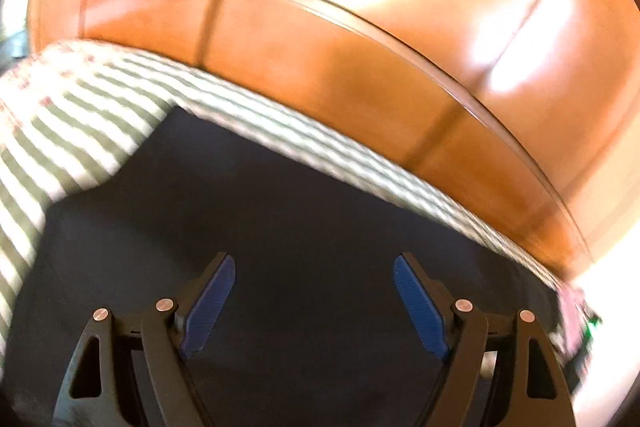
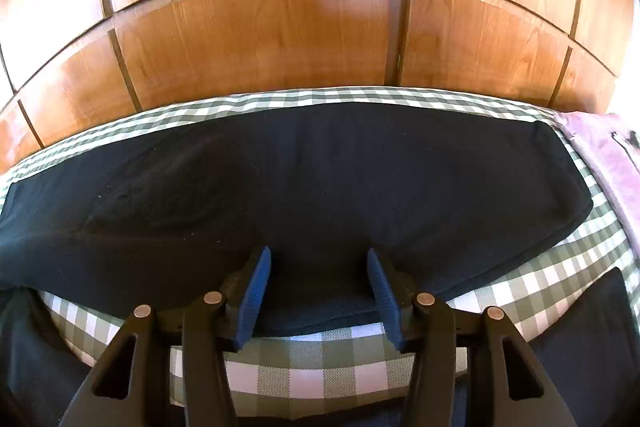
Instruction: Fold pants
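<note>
Where the right wrist view is sharp, the pants lie as one long dark band across the checked cover, running from far left of the right gripper to far right of it. The band's right end is a squared, folded edge; its left end runs out of view. The near edge of the pants sits between the blue pads of this gripper. The pads stand apart with cloth between them and are not pressed together, so the right gripper is open. Whether the pads touch the cloth cannot be told. Past the pants stand wood panels. To the far right lies a pink cloth. A second dark cloth lies at the lower right, beside the gripper's right arm; whether it joins the pants cannot be told.

The left wrist view is blurred. It shows the pants filling the field ahead of and under the left gripper, with the checked cover to the left and in a strip beyond. The left gripper's pads are spread wide with nothing between them: open. Only this view shows the cover's left side; only the right view shows the pants' full span and folded end. Wood panels rise beyond here too.
</note>
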A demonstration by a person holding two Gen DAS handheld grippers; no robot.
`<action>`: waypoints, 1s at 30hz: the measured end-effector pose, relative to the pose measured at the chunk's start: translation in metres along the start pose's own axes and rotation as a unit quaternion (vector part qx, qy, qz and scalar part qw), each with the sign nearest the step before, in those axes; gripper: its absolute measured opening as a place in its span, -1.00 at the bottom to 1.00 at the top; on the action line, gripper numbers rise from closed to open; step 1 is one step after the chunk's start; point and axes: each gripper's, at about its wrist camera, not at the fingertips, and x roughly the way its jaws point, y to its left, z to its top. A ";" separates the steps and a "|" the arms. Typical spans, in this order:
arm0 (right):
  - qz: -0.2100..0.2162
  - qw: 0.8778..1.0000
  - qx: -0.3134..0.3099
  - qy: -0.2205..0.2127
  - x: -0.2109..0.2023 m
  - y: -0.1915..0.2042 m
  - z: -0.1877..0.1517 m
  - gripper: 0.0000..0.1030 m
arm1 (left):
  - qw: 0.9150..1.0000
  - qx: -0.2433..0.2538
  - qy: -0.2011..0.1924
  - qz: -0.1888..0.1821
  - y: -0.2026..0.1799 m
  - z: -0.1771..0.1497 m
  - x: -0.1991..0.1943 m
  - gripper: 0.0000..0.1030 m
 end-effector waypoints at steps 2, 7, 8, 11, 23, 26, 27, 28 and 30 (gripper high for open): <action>0.000 1.000 0.000 -0.001 0.000 0.000 0.000 -0.01 | 0.999 -0.006 -0.010 0.044 0.016 0.024 0.012 0.60; -0.002 1.000 -0.002 -0.003 -0.001 0.000 -0.002 0.00 | 0.989 0.021 -0.028 0.141 0.046 0.063 0.036 0.60; -0.002 1.000 -0.002 -0.003 -0.001 0.000 -0.002 0.00 | 0.986 0.032 -0.026 0.161 0.053 0.070 0.044 0.60; -0.001 1.000 -0.001 -0.004 0.000 0.000 -0.002 0.00 | 0.984 0.051 -0.006 0.171 0.063 0.076 0.062 0.60; -0.001 1.000 -0.003 -0.007 -0.001 0.000 -0.003 0.01 | 0.990 0.045 0.021 0.131 0.085 0.074 0.106 0.56; -0.001 1.000 -0.003 -0.007 -0.001 0.000 -0.003 0.01 | 0.989 0.053 0.022 0.136 0.082 0.074 0.109 0.55; -0.001 1.000 -0.003 -0.007 -0.001 0.000 -0.003 0.01 | 0.989 0.055 0.020 0.135 0.082 0.074 0.109 0.44; -0.002 1.000 -0.004 -0.007 -0.001 0.000 -0.003 0.01 | 0.989 0.057 0.017 0.132 0.082 0.073 0.108 0.24; -0.004 1.000 -0.005 -0.008 -0.001 0.001 -0.003 0.01 | 0.990 0.055 0.006 0.128 0.081 0.071 0.102 -0.22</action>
